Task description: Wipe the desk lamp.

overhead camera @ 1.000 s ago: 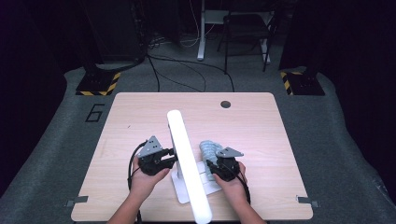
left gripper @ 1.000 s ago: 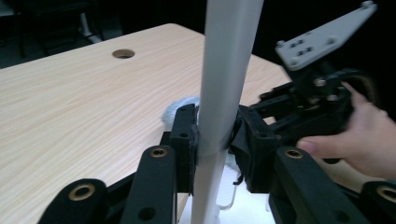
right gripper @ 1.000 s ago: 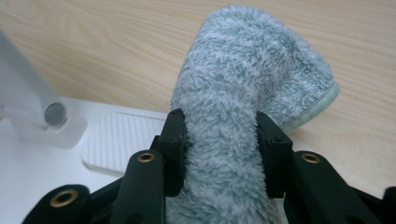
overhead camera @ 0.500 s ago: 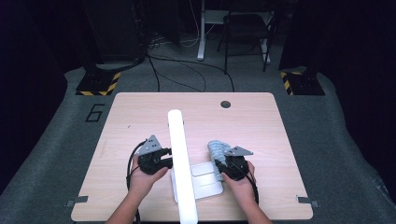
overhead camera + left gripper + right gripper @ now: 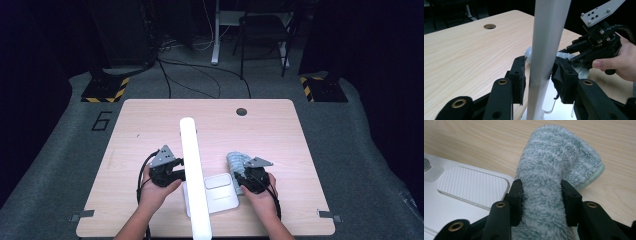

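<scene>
A white desk lamp stands near the table's front edge, with a flat base and a long white bar that runs away from the person. My left gripper is shut on that bar, its pads pressing both sides. To the right of the base, my right gripper is shut on a fluffy grey-green cloth. The cloth bulges up between the jaws and its end rests on the wood beside the base. The right gripper also appears beyond the bar in the left gripper view.
The light wooden table has a round cable hole near its far edge. Behind the table are cables, chair legs and two stands with yellow-black feet on grey carpet.
The right gripper has moved right with the cloth, away from the bar. The bar's near end has swung left, so the bar now lies straighter; the base shows more.
</scene>
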